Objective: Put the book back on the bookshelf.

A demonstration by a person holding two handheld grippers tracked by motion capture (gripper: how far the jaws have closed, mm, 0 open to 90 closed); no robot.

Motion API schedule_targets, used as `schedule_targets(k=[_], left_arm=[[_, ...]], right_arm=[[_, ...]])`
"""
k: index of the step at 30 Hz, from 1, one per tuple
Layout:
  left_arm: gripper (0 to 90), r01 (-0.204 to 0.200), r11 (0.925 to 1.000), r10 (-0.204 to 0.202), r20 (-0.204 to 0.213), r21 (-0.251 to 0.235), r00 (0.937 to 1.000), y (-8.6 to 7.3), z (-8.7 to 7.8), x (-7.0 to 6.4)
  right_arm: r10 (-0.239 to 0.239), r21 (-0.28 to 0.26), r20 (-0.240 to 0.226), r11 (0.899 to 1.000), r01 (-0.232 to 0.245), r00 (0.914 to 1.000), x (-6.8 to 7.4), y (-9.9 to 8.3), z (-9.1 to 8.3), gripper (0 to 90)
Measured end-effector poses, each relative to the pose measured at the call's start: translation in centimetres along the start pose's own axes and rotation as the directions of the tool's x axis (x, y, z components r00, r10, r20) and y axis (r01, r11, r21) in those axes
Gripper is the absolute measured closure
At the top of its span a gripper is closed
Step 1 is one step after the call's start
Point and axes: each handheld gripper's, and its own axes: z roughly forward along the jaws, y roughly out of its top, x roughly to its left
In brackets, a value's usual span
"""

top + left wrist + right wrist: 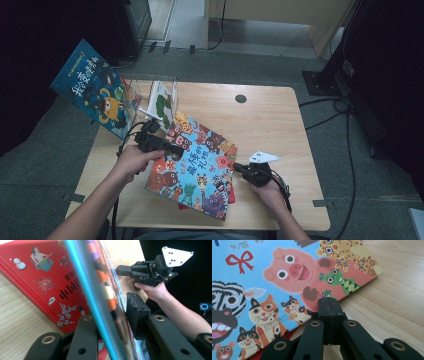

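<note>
High view: clear book rack (131, 86) at tabletop (265, 120) edge, holding caterpillar book (161, 102). Left hand-held gripper (172, 150) clamped on blue animal book (200, 165). Right hand-held gripper (239, 167) fully closed, empty, tips at that book's edge.

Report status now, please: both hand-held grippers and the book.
Left hand-held gripper shut on animal book. Right hand-held gripper shut, at its edge. Red book underneath.

The left hand (134, 159) holds the left gripper (175, 150) pointing right, its jaws clamped a narrow gap apart. The right hand (270, 192) holds the right gripper (238, 166) pointing left, jaws pressed together, apparently gripping nothing. Both forearms angle inward from the bottom edge.
</note>
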Motion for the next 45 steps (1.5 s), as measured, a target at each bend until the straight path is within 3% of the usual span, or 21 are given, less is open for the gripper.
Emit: schedule_targets(k=[2, 4, 8, 14, 15, 17, 19, 20, 25, 35, 43, 45], left_arm=[[75.8, -0.014, 0.9999, 0.014, -0.005, 0.004, 0.9999, 0.4, -0.6, -0.6], [76.1, -0.036, 0.999, 0.037, -0.04, 0.026, 0.9985, 1.0, -1.2, -1.4], [77.3, -0.066, 0.9965, 0.07, -0.09, 0.052, 0.9935, 2.2, -2.6, -2.7], [81.2, -0.079, 0.9912, 0.091, -0.12, 0.106, 0.9886, 3.7, -4.3, -4.1], [81.7, -0.083, 0.9892, 0.098, -0.131, 0.121, 0.9865, 4.0, -4.6, -4.4], [81.5, -0.089, 0.9823, 0.12, -0.189, 0.165, 0.9746, 4.3, -5.1, -5.2], [81.3, -0.09, 0.9779, 0.132, -0.221, 0.189, 0.9665, 4.5, -5.6, -5.6], [81.7, -0.088, 0.9765, 0.132, -0.221, 0.196, 0.9663, 4.6, -5.9, -5.6], [82.0, -0.086, 0.9732, 0.143, -0.265, 0.213, 0.9535, 4.5, -7.6, -6.0], [81.4, -0.044, 0.9821, 0.106, -0.343, 0.183, 0.9333, 2.9, -11.2, -5.6], [81.5, -0.012, 0.9925, 0.056, -0.361, 0.122, 0.931, 1.4, -14.3, -5.3], [81.5, -0.005, 0.9943, 0.044, -0.367, 0.107, 0.9291, 1.0, -15.1, -5.3]], right_arm=[[-0.003, -0.016, -0.002, 1.0, 0.003, 1.0, -0.1, 0.1, -0.1, 82.5], [-0.018, -0.009, -0.023, 1.0, 0.017, 0.9996, 0.0, 0.1, 0.1, 80.6], [-0.104, 0.003, -0.01, 0.995, 0.104, 0.9945, 0.8, 0.2, 0.2, 75.7], [-0.11, -0.012, -0.019, 0.994, 0.11, 0.9938, 0.9, 0.3, 0.2, 71.4], [-0.102, -0.01, -0.017, 0.995, 0.102, 0.9947, 0.9, 0.3, 0.2, 69.3], [-0.087, -0.013, -0.017, 0.996, 0.086, 0.9961, 0.9, 0.3, 0.2, 68.9], [-0.092, -0.012, -0.019, 0.996, 0.092, 0.9955, 1.0, 0.5, 0.2, 68.6], [-0.099, -0.009, -0.026, 0.995, 0.099, 0.9947, 1.1, 0.5, 0.2, 67.3], [-0.102, -0.006, -0.051, 0.995, 0.102, 0.9934, 1.4, 0.7, 0.6, 61.1], [-0.103, -0.012, -0.067, 0.995, 0.102, 0.9925, 1.7, 1.4, 1.0, 55.8], [-0.125, -0.006, -0.063, 0.992, 0.125, 0.9901, 2.0, 1.6, 2.0, 49.2], [-0.12, 0.02, -0.06, 0.992, 0.122, 0.9909, 1.9, 1.9, 2.2, 47.5]])
